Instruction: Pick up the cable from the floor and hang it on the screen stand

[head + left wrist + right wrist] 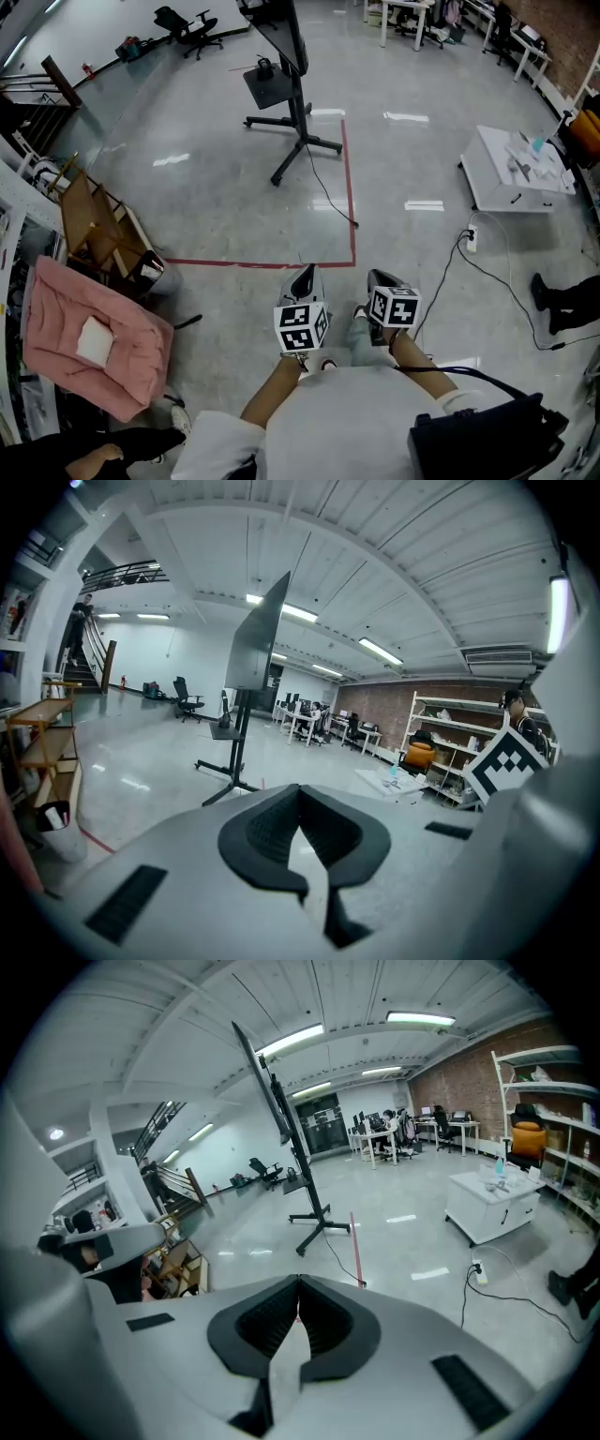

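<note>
A thin black cable [327, 191] runs over the grey floor from the screen stand [297, 122] to a loose end near the red tape line. The stand is black, on a wheeled base, and carries a tilted dark screen [277, 30]. Both grippers are held low in front of the person, well short of the cable. My left gripper [304, 274] is shut and empty; my right gripper [380, 277] is shut and empty too. In the left gripper view the stand [237, 731] is far beyond the shut left gripper [299, 795]. The right gripper view shows the stand [307, 1190], the cable [338, 1257] and the shut right gripper [299, 1288].
A pink padded chair [92, 341] and a wooden rack [94, 225] stand at the left. At the right are a white cabinet [514, 171], a power strip [472, 238] with another black cable [498, 279], and a person's dark shoe [543, 292]. Red tape [349, 187] marks the floor.
</note>
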Demonstrator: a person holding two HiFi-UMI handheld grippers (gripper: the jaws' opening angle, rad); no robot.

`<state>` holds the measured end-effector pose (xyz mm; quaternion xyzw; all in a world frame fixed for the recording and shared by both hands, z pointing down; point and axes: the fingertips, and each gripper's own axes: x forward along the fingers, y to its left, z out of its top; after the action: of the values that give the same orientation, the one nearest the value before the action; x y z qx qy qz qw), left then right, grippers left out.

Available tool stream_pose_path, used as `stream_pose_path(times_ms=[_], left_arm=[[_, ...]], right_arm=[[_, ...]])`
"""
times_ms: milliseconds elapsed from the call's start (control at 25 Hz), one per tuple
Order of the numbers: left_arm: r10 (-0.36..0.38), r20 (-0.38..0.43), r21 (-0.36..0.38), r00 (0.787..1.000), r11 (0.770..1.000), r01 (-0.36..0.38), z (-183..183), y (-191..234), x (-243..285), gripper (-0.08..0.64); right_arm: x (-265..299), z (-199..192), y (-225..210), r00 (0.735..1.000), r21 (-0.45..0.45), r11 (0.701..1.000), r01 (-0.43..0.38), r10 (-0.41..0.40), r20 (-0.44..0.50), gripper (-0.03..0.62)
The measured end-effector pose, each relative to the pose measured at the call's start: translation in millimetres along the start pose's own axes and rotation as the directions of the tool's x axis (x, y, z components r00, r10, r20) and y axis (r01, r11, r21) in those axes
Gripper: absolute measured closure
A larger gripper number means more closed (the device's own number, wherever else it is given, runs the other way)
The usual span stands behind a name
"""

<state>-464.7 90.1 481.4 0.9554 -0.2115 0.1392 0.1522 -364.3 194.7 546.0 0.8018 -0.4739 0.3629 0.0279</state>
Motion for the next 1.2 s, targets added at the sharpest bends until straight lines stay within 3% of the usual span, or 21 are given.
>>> stream_pose_path(times_ms=[800, 1200], left_arm=[[0.088, -0.053, -0.024, 0.995, 0.996, -0.089, 44, -11, 171, 0.557], [0.128, -0.083, -0.012, 0.988, 0.992, -0.129, 58, -22, 235, 0.557]], right_arm=[[113, 115, -99, 0.996, 0.013, 0.998, -0.066, 0.067, -0.059, 0.574], [149, 142, -159, 0.99, 0.043, 0.997, -0.07, 0.075, -0.116, 0.574]])
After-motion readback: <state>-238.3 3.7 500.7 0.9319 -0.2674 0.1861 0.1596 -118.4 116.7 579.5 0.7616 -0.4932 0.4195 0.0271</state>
